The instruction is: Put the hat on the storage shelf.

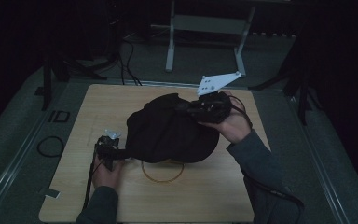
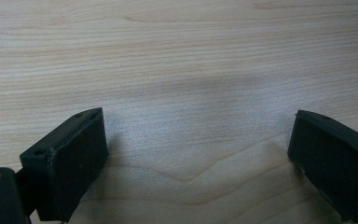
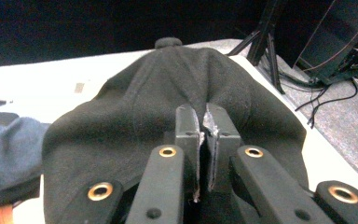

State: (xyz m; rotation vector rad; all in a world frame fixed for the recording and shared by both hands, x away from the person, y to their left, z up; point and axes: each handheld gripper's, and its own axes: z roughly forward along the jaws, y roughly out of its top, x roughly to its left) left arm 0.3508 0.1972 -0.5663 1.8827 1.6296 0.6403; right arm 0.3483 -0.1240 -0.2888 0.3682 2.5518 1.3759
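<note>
— Black fabric is seen at the centre of the high view: a cap (image 1: 170, 130) lying on the wooden table (image 1: 98, 100). How is it held?

— It is pinched near its upper right edge by the right gripper (image 1: 186, 108); in the right gripper view the jaws are clenched on a fold of the cap (image 3: 168, 93).

— And the left gripper (image 1: 116, 151)?

— It is placed low at the cap's left edge, just beside it. In the left gripper view its jaws are spread wide over bare table (image 2: 177, 70), with nothing between them.

— What else is noted nearby?

— A thin ring (image 1: 163, 171) is seen below the cap, partly covered by it. Nothing is seen in the way.
</note>
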